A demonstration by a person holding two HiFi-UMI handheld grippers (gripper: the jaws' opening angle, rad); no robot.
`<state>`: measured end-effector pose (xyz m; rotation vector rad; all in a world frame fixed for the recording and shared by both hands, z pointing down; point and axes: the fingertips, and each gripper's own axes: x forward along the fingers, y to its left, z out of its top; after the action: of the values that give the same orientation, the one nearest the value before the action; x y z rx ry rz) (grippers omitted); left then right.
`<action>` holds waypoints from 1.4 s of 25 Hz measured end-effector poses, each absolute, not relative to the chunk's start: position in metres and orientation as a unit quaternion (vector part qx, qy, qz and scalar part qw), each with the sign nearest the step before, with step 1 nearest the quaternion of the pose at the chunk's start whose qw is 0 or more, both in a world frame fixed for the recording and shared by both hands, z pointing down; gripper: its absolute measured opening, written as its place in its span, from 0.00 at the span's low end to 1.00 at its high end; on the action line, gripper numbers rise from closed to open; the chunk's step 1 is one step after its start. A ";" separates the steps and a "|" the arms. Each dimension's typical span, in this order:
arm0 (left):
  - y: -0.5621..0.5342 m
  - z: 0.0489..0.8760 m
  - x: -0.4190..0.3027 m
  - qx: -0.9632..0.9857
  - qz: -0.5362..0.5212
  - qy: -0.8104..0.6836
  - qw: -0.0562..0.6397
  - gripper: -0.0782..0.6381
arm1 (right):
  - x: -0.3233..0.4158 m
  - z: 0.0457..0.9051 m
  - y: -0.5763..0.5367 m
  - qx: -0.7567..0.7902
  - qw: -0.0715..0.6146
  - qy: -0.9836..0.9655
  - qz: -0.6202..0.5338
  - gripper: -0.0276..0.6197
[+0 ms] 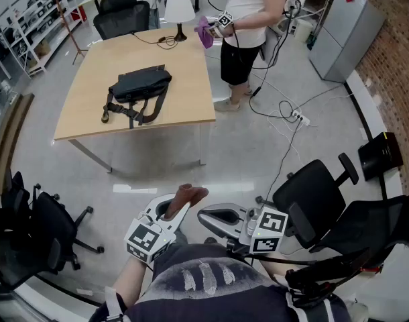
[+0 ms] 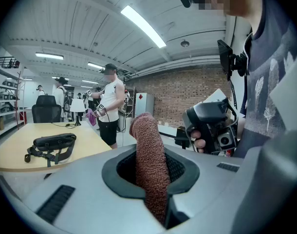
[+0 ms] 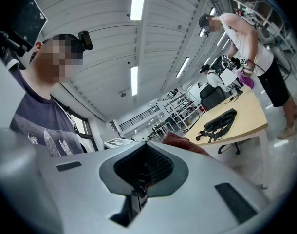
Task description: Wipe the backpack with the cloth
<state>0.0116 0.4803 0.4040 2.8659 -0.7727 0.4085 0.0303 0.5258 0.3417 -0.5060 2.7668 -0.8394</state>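
Cloth [image 2: 149, 160], brown, stands clenched in the left gripper's [image 1: 172, 212] jaws. The right gripper's [image 3: 139, 179] jaws look closed on nothing, as far as its view tells. The backpack [image 1: 139, 86] lies on the surface [image 1: 184, 66], well apart. On the way there, floor cables [image 1: 297, 117] or the person [image 1: 248, 12] beside it could obstruct.

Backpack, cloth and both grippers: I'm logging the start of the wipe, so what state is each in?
Backpack: lying flat on the table, straps loose, nothing touching it.
Cloth: clamped in the left gripper, one end sticking out past the jaws.
Left gripper: shut on the cloth.
Right gripper: shut, holding nothing.
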 end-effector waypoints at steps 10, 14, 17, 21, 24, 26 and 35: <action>0.433 0.407 -0.041 0.947 0.118 -0.288 0.083 0.19 | -0.019 0.348 0.484 -0.153 0.077 0.942 -0.289 0.05; 0.403 0.409 -0.078 0.941 0.105 -0.306 0.097 0.19 | -0.054 0.349 0.450 -0.153 0.059 0.943 -0.288 0.05; 0.374 0.415 -0.106 0.932 0.086 -0.329 0.124 0.19 | -0.074 0.352 0.420 -0.161 0.046 0.939 -0.302 0.05; 0.337 0.422 -0.152 0.924 0.072 -0.346 0.146 0.19 | -0.121 0.361 0.384 -0.147 0.028 0.939 -0.310 0.04; 0.308 0.423 -0.180 0.923 0.079 -0.351 0.139 0.19 | -0.155 0.361 0.360 -0.130 0.019 0.944 -0.303 0.05; 0.288 0.423 -0.195 0.919 0.085 -0.360 0.137 0.19 | -0.168 0.357 0.346 -0.122 0.010 0.949 -0.290 0.05; 0.200 0.437 -0.180 0.909 0.109 -0.374 0.151 0.19 | -0.148 0.382 0.257 -0.134 -0.012 0.949 -0.286 0.05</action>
<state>-0.1797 0.2000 0.4369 2.6094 -1.0737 0.3137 -0.1475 0.2573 0.3820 -0.4250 3.0043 -0.9059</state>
